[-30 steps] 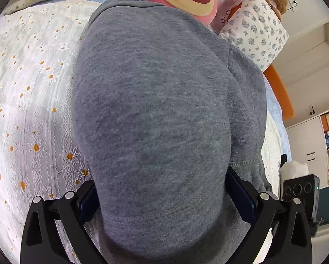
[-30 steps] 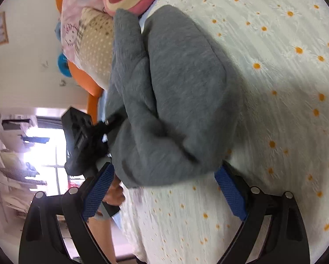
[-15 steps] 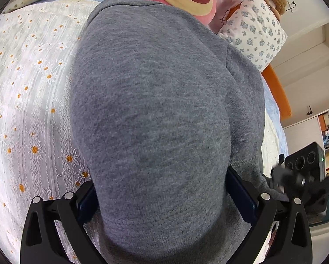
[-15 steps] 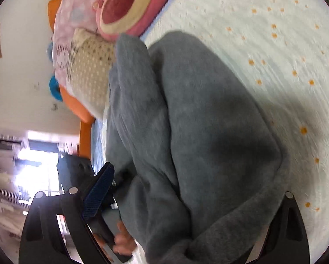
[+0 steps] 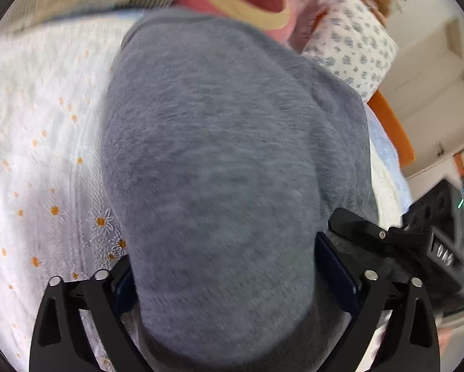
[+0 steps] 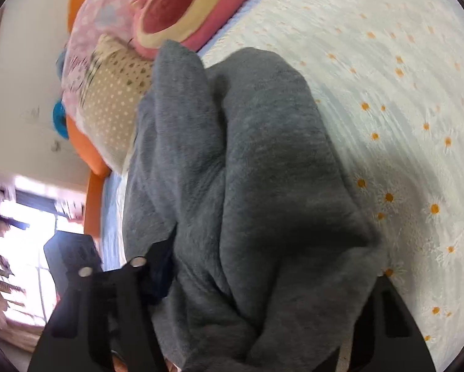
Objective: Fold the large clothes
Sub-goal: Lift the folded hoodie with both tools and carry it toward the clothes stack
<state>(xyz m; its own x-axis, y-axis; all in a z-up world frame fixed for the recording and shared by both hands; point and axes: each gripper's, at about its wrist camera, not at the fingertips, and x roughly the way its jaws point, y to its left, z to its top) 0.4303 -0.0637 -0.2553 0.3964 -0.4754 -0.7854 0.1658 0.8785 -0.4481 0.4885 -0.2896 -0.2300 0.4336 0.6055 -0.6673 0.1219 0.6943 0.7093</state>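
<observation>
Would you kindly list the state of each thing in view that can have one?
grey garment: bunched, on the bedspread, between both grippers' fingers.
left gripper: open, fingers either side of the garment.
right gripper: garment fills the gap; grip unclear.
bedspread: spread flat.
pink cushion: lying at the bed's head.

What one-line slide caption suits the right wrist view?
Right hand-held gripper straddling a bunched grey sweatshirt on a daisy-print bedspread.
</observation>
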